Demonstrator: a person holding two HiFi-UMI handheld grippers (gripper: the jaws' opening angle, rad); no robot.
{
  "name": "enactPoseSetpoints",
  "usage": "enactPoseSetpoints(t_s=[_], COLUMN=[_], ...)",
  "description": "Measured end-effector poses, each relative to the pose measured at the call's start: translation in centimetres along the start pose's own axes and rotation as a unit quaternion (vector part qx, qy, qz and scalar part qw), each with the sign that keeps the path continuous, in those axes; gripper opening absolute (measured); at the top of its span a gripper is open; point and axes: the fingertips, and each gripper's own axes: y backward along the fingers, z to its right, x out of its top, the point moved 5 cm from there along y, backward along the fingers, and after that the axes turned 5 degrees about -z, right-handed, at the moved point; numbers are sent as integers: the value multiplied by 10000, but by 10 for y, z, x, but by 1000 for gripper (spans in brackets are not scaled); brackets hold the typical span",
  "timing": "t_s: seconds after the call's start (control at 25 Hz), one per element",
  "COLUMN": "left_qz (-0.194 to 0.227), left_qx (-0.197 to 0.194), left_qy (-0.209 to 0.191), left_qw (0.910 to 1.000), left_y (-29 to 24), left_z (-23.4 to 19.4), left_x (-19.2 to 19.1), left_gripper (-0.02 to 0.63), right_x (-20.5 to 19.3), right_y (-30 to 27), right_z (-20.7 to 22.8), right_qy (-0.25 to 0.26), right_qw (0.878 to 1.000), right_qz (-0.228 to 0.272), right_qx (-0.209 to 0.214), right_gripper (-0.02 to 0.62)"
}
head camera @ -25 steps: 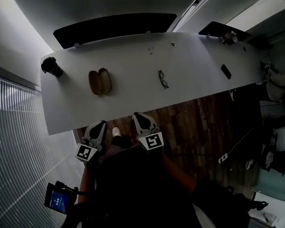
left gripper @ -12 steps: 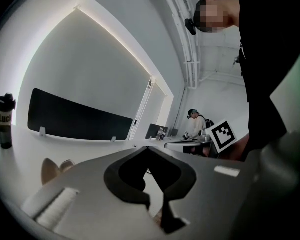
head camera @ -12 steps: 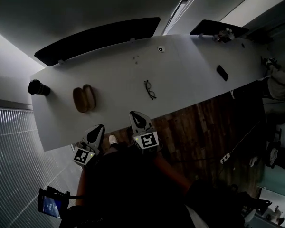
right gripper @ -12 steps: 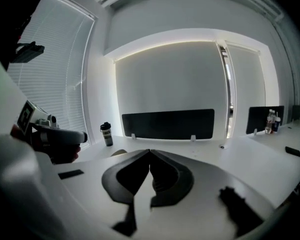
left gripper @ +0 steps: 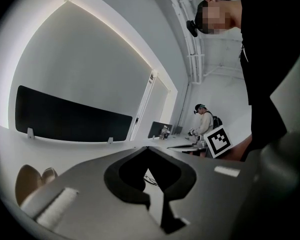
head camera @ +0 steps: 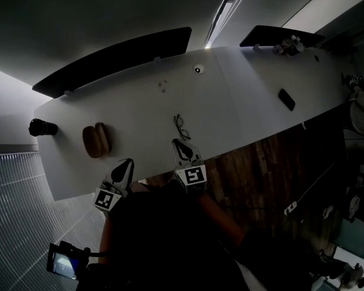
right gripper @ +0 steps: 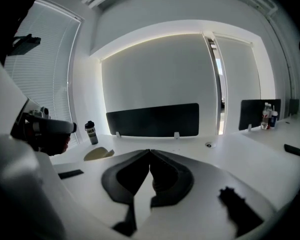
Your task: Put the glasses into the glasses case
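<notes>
Black-rimmed glasses (head camera: 181, 126) lie on the white table (head camera: 242, 102), near its front edge. An open brown glasses case (head camera: 96, 140) rests to their left, both halves facing up. My right gripper (head camera: 178, 142) is shut and empty, with its tips over the table edge just short of the glasses. My left gripper (head camera: 127, 163) is shut and empty too, at the table edge to the right of the case. In the left gripper view the glasses (left gripper: 151, 179) show through the gap behind the closed jaws, and the case (left gripper: 32, 181) sits low at the left. The right gripper view has the case (right gripper: 100, 154) left of its closed jaws.
A black cup (head camera: 41, 127) stands at the table's left end, and a dark phone (head camera: 286, 99) lies to the right. Black dividers (head camera: 115, 59) line the far edge. A small round fitting (head camera: 198, 70) sits mid-table. Another person (left gripper: 206, 121) stands at the far end.
Both grippers have moved forward to the table's front edge. The right one now reaches over the edge, close to the glasses. Both stayed shut, and nothing on the table moved.
</notes>
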Motion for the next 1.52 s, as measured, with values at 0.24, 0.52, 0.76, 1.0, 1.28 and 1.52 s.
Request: enactPoseSetpoints(t_s=[0.24,0.52,0.76,1.0,1.28,1.52], left_qz=[-71,-177,-390,-572,-310,-216], left_qx=[107,-448,-876,-1422,-1231,-1184], left_qy=[111,84,-296,-419,-479,-407], left_qw=[9999,9988,9950,9873,9908,9919], left_y=[-5,-28,-34,-79,-51,-51], left_z=[-6,-22,-26,-4,-49,-63], left_x=[-2,-4,2,4,3,0], left_gripper=[5,5,5,5,5,5], right_x=[-17,-47,-60,-64,-77,-95], right_y=[-21,-44,-65,-44,-101,-118], right_z=[36,52,48,90,46,51], right_qy=[217,854,1255,990,1014,1172], right_qw=[9977,9883,9800,9754,9727,9620], right_qz=[-545,-948,-1268,-1467,-1931,-2301], right_qx=[-328,-834,-880,-1312,-793,-888], right_gripper=[6,6,8,8,39,132])
